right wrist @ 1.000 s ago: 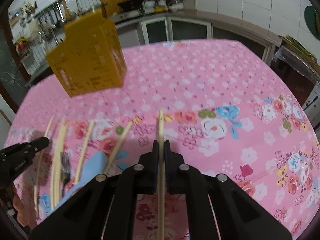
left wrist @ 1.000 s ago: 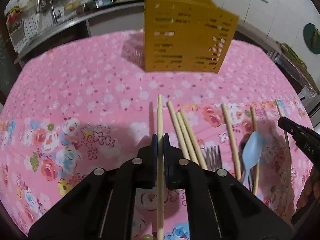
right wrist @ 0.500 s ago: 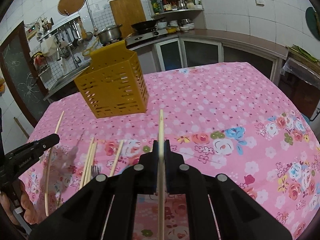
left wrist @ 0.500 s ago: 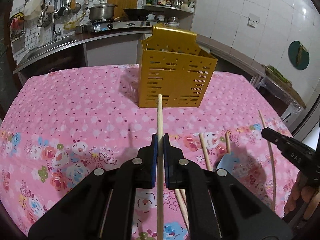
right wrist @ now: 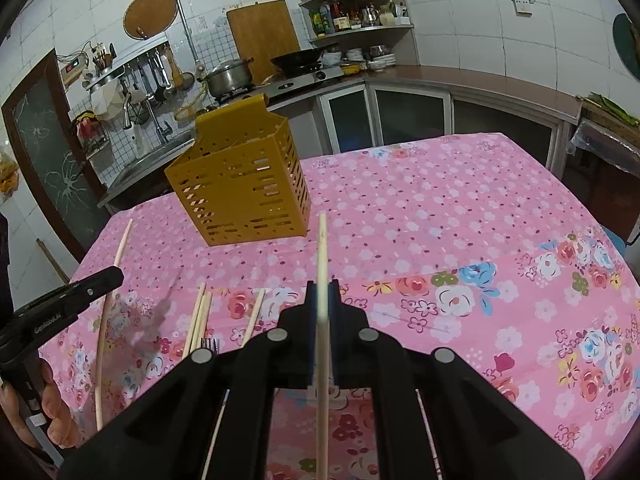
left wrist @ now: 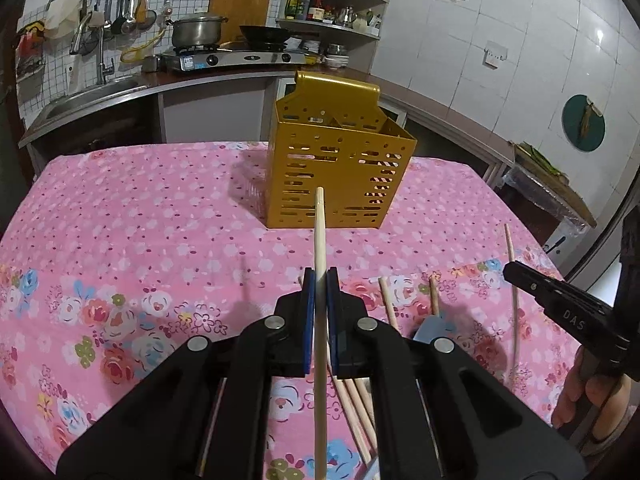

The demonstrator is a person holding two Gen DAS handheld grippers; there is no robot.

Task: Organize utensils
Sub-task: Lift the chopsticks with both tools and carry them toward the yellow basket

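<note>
My left gripper [left wrist: 320, 276] is shut on a wooden chopstick [left wrist: 319, 232] held above the pink tablecloth, its tip pointing at the yellow slotted utensil holder [left wrist: 340, 172]. My right gripper [right wrist: 322, 288] is shut on another wooden chopstick [right wrist: 322, 248], also lifted; it shows at the right of the left wrist view [left wrist: 514, 270]. The holder [right wrist: 240, 196] stands upright at the far middle of the table. Several loose chopsticks [left wrist: 386, 300] [right wrist: 200, 316], a fork [right wrist: 210, 344] and a pale blue spoon [left wrist: 430, 326] lie on the cloth below the grippers.
The table carries a pink flowered cloth [left wrist: 120, 220]. Behind it run a kitchen counter with a sink [left wrist: 92, 92], a stove with a pot [left wrist: 198, 32] and a wok, and a corner shelf of bottles [right wrist: 352, 12]. The table's right edge [left wrist: 532, 232] is close.
Both grippers have risen and tilted up from the table with their chopsticks; the holder now shows farther off and the loose utensils have slid lower in view.
</note>
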